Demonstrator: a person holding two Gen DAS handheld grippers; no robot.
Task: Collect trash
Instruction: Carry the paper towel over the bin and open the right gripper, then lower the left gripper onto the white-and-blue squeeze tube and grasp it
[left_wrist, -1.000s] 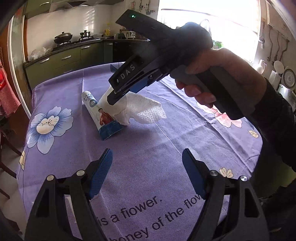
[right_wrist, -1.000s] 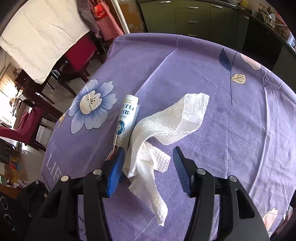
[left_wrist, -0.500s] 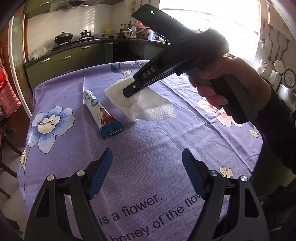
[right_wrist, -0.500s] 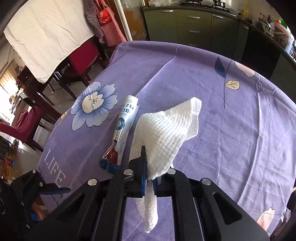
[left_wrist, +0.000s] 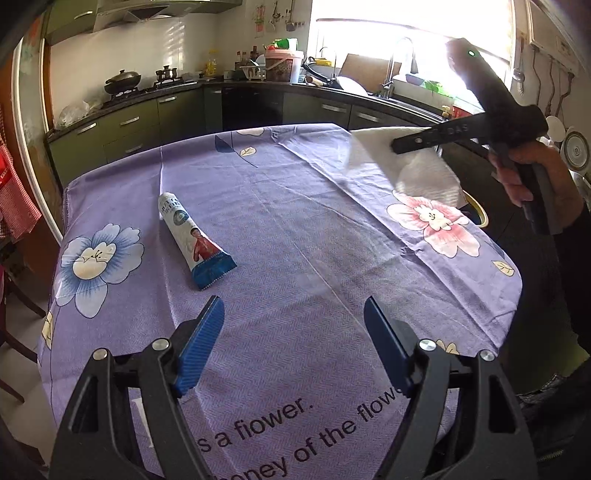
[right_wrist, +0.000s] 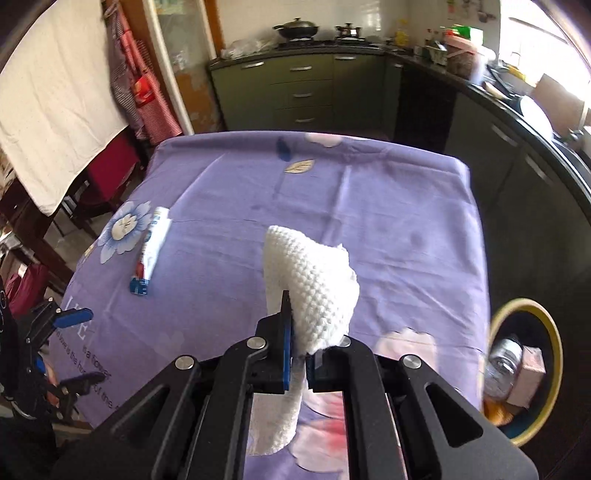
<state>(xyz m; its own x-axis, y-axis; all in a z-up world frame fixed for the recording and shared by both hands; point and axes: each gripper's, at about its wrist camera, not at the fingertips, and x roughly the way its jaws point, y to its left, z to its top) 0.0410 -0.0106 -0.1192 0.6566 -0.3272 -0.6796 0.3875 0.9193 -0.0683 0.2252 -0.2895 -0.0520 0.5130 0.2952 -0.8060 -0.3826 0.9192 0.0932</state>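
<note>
White paper towel (right_wrist: 314, 284), crumpled, is pinched in the right gripper (right_wrist: 299, 363) and carried clear of the purple tablecloth (left_wrist: 295, 229).

Step in hand (judged): transport of one trash item toward the yellow-rimmed bin (right_wrist: 554, 332), which stands off the table edge at approx. 4 o'clock in the right wrist view and already holds a jar and a small box. Not yet released.

L to R, left wrist view:
- Tube (left_wrist: 194, 240), blue-and-white w/ printed figure, lies flat on the cloth at approx. 10 o'clock from the left gripper (left_wrist: 293, 347), well apart from the towel; it touches neither gripper.
- Left gripper: jaws stand wide, nothing between the blue pads, poised over bare cloth near the printed lettering.
- Right gripper, at approx. 2 o'clock: jaws closed tight on the towel, with a person's hand (left_wrist: 532, 173) on the handle. Towel hangs below, over the pink flower, near the table's far-right edge.

Right wrist view: towel bulges above the closed pads, and a tail hangs below them.

Next move (judged): bring the right gripper over the bin mouth, then part the jaws so the towel drops inside, not onto the rim or cloth. Loose tail may snag on a pad. Tube remains to be collected; left gripper is nearer and free.
</note>
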